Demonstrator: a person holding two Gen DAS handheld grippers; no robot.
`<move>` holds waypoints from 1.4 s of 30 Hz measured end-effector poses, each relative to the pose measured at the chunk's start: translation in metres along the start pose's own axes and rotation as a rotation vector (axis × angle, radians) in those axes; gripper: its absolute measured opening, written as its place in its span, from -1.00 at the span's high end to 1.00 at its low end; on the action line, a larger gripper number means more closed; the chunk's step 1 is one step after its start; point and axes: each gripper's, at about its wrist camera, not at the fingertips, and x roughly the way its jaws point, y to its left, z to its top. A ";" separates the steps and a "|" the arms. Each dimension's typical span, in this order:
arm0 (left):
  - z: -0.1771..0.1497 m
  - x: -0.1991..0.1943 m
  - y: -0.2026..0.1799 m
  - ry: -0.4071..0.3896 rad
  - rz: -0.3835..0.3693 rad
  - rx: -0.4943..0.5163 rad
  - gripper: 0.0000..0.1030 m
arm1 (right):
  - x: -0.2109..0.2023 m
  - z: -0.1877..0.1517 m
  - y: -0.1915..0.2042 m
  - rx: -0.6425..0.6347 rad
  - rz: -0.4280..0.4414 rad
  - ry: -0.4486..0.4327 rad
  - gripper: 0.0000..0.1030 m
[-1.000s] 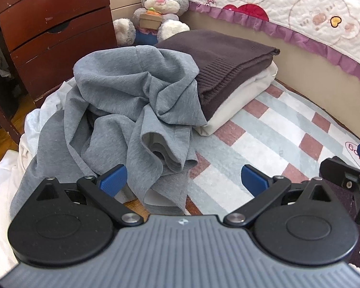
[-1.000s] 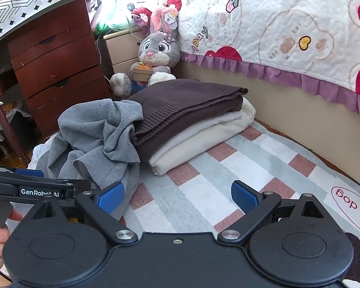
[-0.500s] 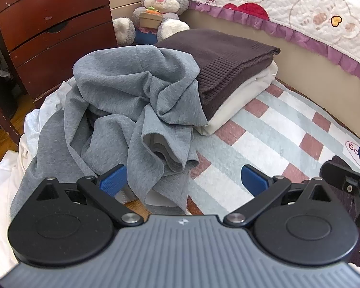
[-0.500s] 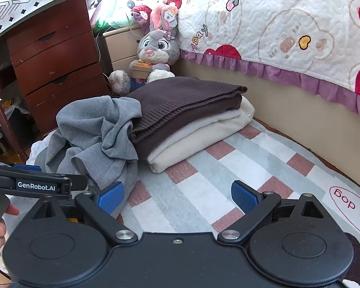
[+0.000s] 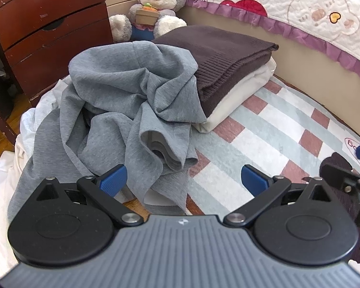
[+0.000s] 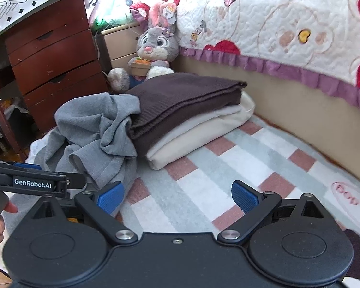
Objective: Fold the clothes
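Grey sweatshirt fabric (image 5: 122, 105) lies crumpled in a heap on the checked rug (image 5: 271, 139), its right edge draped against a folded stack where a brown knit sweater (image 5: 228, 57) sits on top of a cream garment (image 5: 237, 100). White cloth (image 5: 2, 187) spreads under and to the left of the grey heap. From my left claw (image 5: 183, 180) I see both blue pads spread wide with nothing between them; the left pad (image 5: 114, 180) hangs just over the near hem of the grey fabric, though I cannot tell whether it touches. My right claw (image 6: 177, 198) is likewise spread and empty, above bare rug just to the right of the heap. Behind the stack a grey plush rabbit (image 6: 156, 50) sits against a quilted bed cover with a purple ruffle (image 6: 288, 28), and a dark red wooden chest of drawers (image 6: 52, 55) stands to the left.
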 end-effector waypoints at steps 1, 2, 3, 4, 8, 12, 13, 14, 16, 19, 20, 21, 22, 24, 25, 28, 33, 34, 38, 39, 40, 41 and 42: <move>-0.001 0.002 0.001 0.000 0.000 0.000 -1.00 | 0.006 -0.004 -0.003 0.019 0.023 0.003 -0.92; -0.001 0.006 0.002 -0.002 0.003 -0.003 -1.00 | 0.017 -0.009 -0.009 0.069 0.054 0.024 -0.92; -0.002 0.010 0.004 -0.004 0.006 -0.006 -0.99 | 0.027 -0.015 -0.014 0.122 0.088 0.037 -0.92; -0.002 0.014 0.008 -0.006 0.012 -0.018 -0.97 | 0.037 -0.021 -0.019 0.175 0.121 0.050 -0.91; -0.002 0.031 0.032 -0.005 0.003 -0.097 -0.94 | 0.067 -0.027 -0.022 0.314 0.271 0.069 -0.91; -0.004 0.041 0.059 -0.046 0.012 -0.185 -0.87 | 0.090 -0.013 -0.003 0.346 0.382 0.071 -0.92; -0.004 0.044 0.066 -0.056 0.014 -0.207 -0.83 | 0.097 -0.008 0.003 0.349 0.401 0.086 -0.91; -0.005 0.046 0.073 -0.066 0.017 -0.229 -0.76 | 0.105 -0.004 0.006 0.357 0.422 0.105 -0.91; -0.007 0.050 0.091 -0.086 0.016 -0.303 -0.74 | 0.123 -0.001 0.012 0.386 0.458 0.172 -0.91; -0.011 0.056 0.123 -0.106 0.038 -0.456 -0.74 | 0.158 0.006 0.023 0.429 0.513 0.237 -0.91; -0.013 0.059 0.134 -0.105 0.066 -0.504 -0.74 | 0.170 0.007 0.026 0.443 0.524 0.257 -0.91; -0.015 0.063 0.144 -0.100 0.104 -0.547 -0.75 | 0.182 0.007 0.029 0.460 0.527 0.282 -0.92; -0.017 0.067 0.152 -0.095 0.130 -0.577 -0.75 | 0.194 0.007 0.032 0.473 0.525 0.302 -0.92; -0.021 0.076 0.167 -0.077 0.181 -0.618 -0.76 | 0.213 0.009 0.041 0.466 0.500 0.322 -0.92; -0.023 0.079 0.173 -0.079 0.208 -0.635 -0.77 | 0.222 0.009 0.046 0.457 0.480 0.324 -0.92; -0.028 0.086 0.189 -0.105 0.266 -0.662 -0.78 | 0.245 0.006 0.058 0.448 0.429 0.340 -0.92; -0.023 0.108 0.202 -0.229 0.261 -0.647 -0.81 | 0.265 -0.004 0.063 0.557 0.445 0.281 -0.94; -0.018 0.119 0.206 -0.209 0.259 -0.636 -0.81 | 0.268 -0.006 0.064 0.586 0.444 0.272 -0.93; -0.005 0.166 0.222 -0.012 0.127 -0.620 0.36 | 0.266 -0.006 0.073 0.616 0.473 0.270 -0.17; -0.005 0.168 0.223 0.007 0.076 -0.613 0.55 | 0.262 -0.005 0.075 0.620 0.490 0.273 0.00; -0.005 0.169 0.223 0.026 0.025 -0.606 0.55 | 0.258 -0.005 0.076 0.627 0.519 0.279 0.17; -0.005 0.170 0.224 0.044 -0.026 -0.599 0.55 | 0.254 -0.004 0.077 0.634 0.545 0.286 0.21; -0.005 0.172 0.224 0.062 -0.077 -0.591 0.56 | 0.249 -0.004 0.077 0.651 0.570 0.291 0.23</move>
